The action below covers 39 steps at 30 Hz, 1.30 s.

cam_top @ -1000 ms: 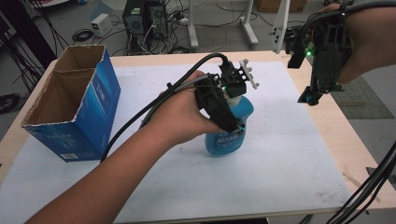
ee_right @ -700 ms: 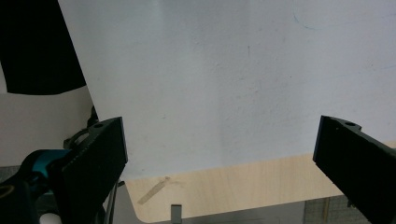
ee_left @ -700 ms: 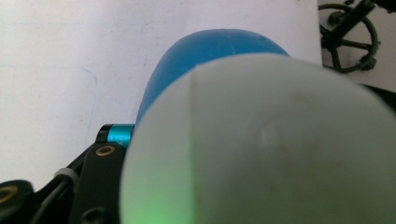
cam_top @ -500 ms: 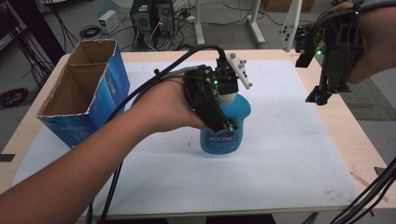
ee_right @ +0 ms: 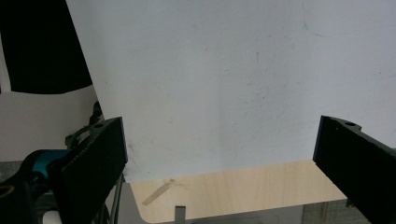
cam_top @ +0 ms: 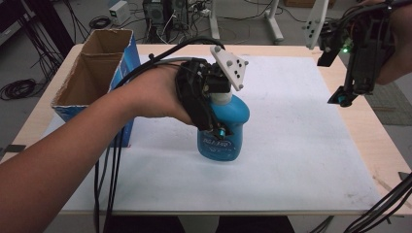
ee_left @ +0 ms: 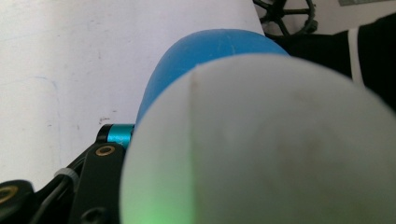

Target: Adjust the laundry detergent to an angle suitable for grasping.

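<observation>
At the far left of the desk (cam_top: 291, 194) stands an open cardboard box (cam_top: 92, 73) with blue sides, its flaps up and its mouth facing the ceiling. It sits partly on the white sheet (cam_top: 301, 145) that covers most of the desk top.

Just right of the box, my left hand (cam_top: 155, 94) comes in across the sheet holding my left tongs (cam_top: 214, 114). They are clamped on the blue bottle (cam_top: 224, 131), gripping it up at its white neck and cap, with the grey three-cornered plate above. The bottle stands upright near the middle of the sheet, a little to the left, with its label facing the near edge; I cannot tell whether its base rests on the sheet. In my left gripper view the white cap (ee_left: 261, 144) looms blurred and close, the blue shoulder of the bottle curves behind it, and one black finger with a teal tip lies beside it at the lower left.

Well to the right and farther back, my right tongs (cam_top: 347, 94) hang in the air over the far right edge of the sheet, pointing down, apart from the bottle. My right gripper view looks down on bare white sheet and a strip of wooden desk edge, with the two black jaws spread wide and nothing between them.
</observation>
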Each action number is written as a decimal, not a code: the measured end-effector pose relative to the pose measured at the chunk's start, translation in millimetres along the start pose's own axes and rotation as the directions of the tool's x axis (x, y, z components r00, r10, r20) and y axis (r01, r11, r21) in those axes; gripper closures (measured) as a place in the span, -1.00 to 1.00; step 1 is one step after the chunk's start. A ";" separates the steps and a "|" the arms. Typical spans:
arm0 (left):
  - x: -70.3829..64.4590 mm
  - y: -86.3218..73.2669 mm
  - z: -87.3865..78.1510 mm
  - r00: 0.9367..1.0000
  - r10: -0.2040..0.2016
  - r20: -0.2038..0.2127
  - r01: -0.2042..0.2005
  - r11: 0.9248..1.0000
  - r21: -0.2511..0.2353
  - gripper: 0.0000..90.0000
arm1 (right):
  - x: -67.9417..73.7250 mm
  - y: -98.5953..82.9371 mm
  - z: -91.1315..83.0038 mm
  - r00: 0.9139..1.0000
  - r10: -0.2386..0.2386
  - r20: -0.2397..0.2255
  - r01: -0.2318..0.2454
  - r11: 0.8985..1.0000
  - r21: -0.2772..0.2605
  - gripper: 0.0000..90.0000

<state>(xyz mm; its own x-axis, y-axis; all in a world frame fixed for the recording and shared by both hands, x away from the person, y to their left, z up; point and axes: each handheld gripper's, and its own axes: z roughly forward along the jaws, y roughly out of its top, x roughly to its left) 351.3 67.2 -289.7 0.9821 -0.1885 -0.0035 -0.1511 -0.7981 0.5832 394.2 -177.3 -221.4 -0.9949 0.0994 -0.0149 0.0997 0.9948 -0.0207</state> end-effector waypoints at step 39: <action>2.4 -51.6 4.9 0.982 0.150 0.115 -0.153 0.988 0.015 -0.05 | -2.3 2.2 3.6 1.000 0.000 0.003 0.000 1.000 -0.010 -0.96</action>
<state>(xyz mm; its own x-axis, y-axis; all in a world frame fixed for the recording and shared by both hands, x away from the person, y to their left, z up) 360.9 105.1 -323.7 0.9286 -0.3709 -0.0091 -0.3013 -0.7682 0.5649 396.8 -175.4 -225.0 -0.9949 0.0991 -0.0183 0.0993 0.9950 -0.0105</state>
